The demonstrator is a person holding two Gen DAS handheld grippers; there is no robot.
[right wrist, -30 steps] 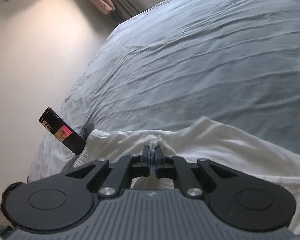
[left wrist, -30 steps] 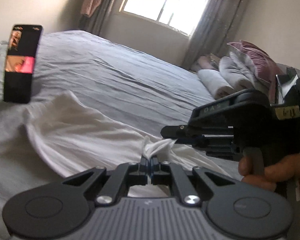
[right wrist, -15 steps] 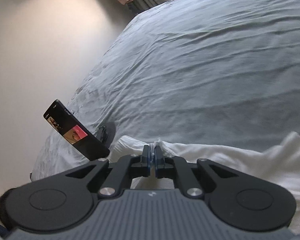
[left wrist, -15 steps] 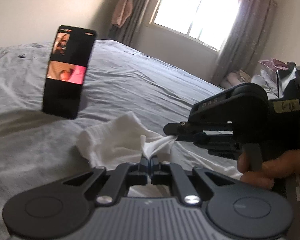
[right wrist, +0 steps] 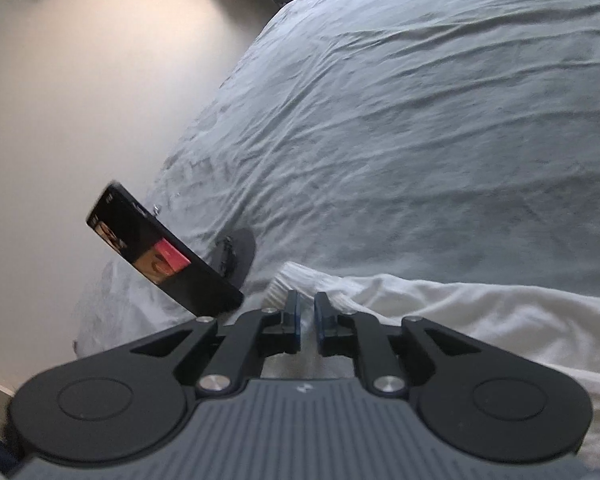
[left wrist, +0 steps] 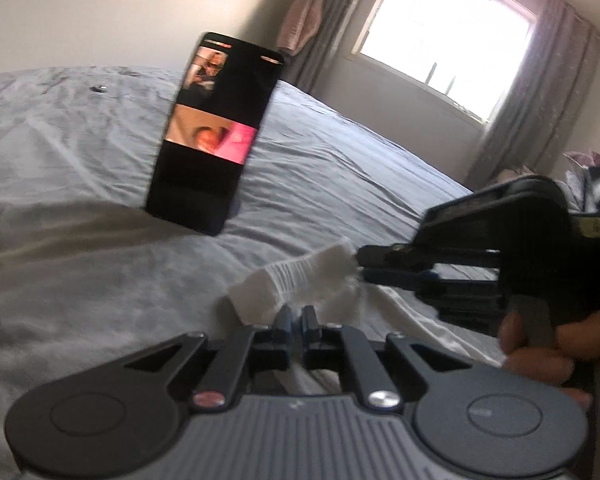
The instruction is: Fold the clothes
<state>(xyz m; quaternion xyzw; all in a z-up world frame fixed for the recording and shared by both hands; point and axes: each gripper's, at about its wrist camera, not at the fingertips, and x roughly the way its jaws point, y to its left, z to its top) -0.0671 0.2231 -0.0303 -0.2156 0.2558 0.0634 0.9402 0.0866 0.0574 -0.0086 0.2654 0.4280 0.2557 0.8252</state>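
Note:
A white garment (left wrist: 300, 280) lies bunched on the grey bed (left wrist: 80, 280), its ribbed hem turned toward a propped phone. My left gripper (left wrist: 298, 318) sits just behind that hem, its fingers parted by a narrow gap and no cloth clearly pinched. From the right, my right gripper (left wrist: 358, 264) touches the hem's edge with its tips, held by a hand (left wrist: 540, 340). In the right wrist view the right gripper (right wrist: 308, 312) also shows a small gap, with the garment (right wrist: 480, 320) spread to its right and under it.
A black phone (left wrist: 216, 132) with a lit screen stands tilted on the bed just beyond the garment, also seen as the phone (right wrist: 160, 256) near the bed's edge by the wall. Wrinkled grey bedding (right wrist: 420, 120) stretches far ahead. A bright window (left wrist: 440, 32) and curtains stand behind.
Both grippers carried the white garment's edge toward the phone, folding it over. Their fingers, pressed tight on cloth before, now stand slightly apart with the hem lying at their tips.

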